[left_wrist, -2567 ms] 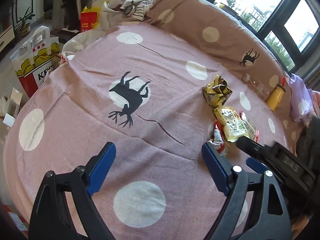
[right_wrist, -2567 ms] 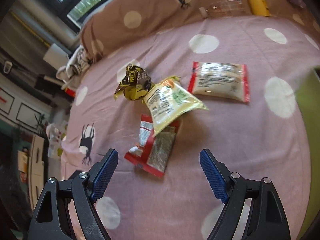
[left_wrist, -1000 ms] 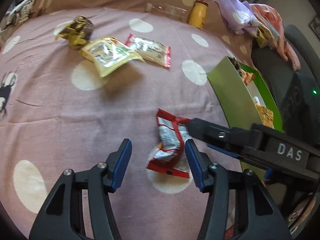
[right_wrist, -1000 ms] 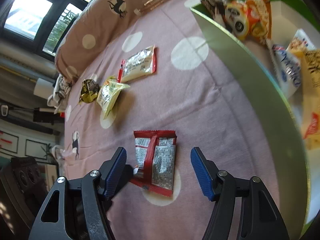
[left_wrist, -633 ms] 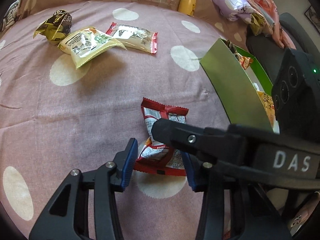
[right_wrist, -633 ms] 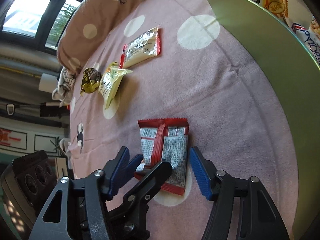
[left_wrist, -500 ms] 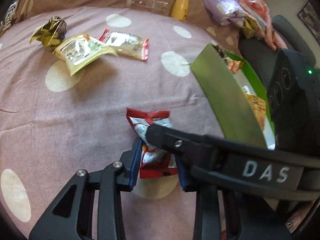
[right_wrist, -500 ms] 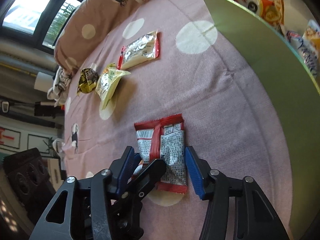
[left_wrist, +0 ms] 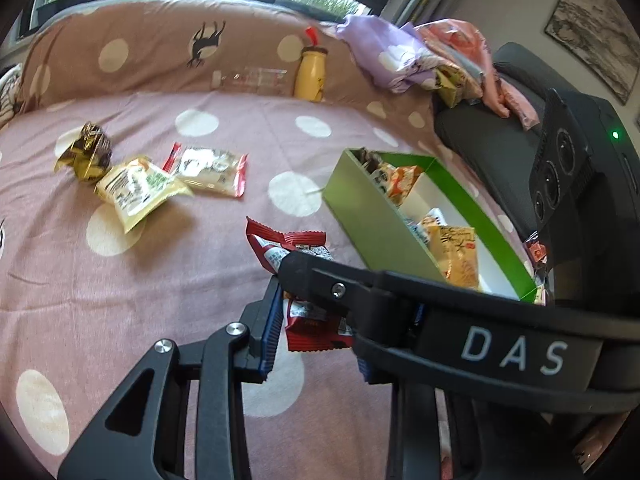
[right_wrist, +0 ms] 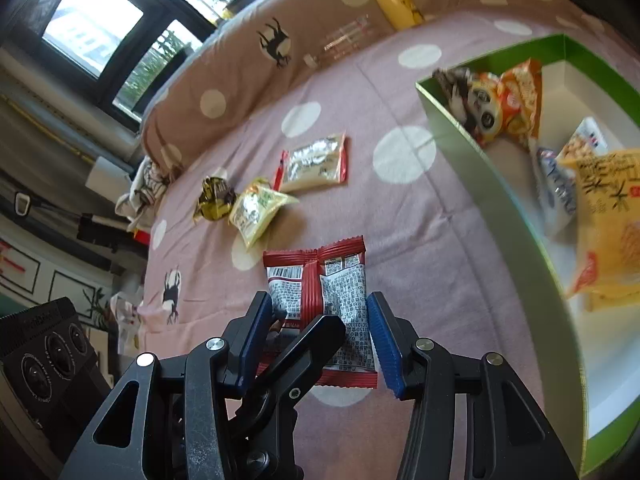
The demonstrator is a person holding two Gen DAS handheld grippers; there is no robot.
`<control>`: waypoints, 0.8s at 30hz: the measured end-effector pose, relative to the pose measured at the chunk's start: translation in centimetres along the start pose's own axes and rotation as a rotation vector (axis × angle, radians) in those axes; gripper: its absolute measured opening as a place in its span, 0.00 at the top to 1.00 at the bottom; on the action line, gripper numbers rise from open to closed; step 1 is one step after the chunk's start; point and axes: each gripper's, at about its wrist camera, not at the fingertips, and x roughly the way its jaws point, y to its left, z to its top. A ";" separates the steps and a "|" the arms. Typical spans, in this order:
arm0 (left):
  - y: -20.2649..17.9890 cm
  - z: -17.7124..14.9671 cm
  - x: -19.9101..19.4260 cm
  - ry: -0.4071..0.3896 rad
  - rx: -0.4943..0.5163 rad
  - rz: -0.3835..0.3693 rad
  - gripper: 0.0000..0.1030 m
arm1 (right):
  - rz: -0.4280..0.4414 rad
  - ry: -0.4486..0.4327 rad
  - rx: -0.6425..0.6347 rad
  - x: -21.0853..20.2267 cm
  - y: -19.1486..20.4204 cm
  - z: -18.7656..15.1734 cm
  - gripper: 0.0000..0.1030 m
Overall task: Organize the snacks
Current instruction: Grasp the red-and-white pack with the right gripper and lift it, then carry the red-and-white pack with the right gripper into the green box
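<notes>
2 claws, left claw (left_wrist: 316, 320) and right claw (right_wrist: 316, 332), both clamp 1 red snack packet (right_wrist: 320, 292). Right of it stands the green box (right_wrist: 500, 184).

Daylight pours in from the windows (right_wrist: 96, 28) behind the bed (left_wrist: 120, 280), bright enough to blow the panes out white — the room beside them stays dim. Soft shadows sit under the snack packets (left_wrist: 140, 192). Both views bulge at the edges, corners go black, and the green box (right_wrist: 500, 208) smears with blur along its near wall.
</notes>
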 end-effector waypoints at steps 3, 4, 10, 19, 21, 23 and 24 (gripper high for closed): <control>-0.8 0.2 0.0 -0.014 0.001 -0.021 0.72 | -0.013 -0.039 0.001 -1.2 -0.3 0.3 0.49; -1.2 0.3 0.0 -0.019 0.006 -0.029 0.72 | -0.019 -0.049 -0.001 -1.5 -0.3 0.3 0.49; -3.5 0.9 0.5 -0.048 0.041 -0.057 0.72 | -0.041 -0.114 -0.001 -3.5 -1.5 0.9 0.49; -8.0 2.2 2.3 -0.050 0.142 -0.098 0.72 | -0.054 -0.217 0.064 -7.0 -5.1 1.8 0.49; -9.0 2.3 3.0 -0.041 0.164 -0.110 0.72 | -0.062 -0.234 0.088 -7.7 -6.3 1.9 0.49; -9.9 2.5 3.7 -0.029 0.185 -0.117 0.72 | -0.068 -0.247 0.110 -8.2 -7.3 2.1 0.49; -10.4 2.6 4.1 -0.025 0.197 -0.121 0.72 | -0.069 -0.255 0.125 -8.4 -7.9 2.2 0.49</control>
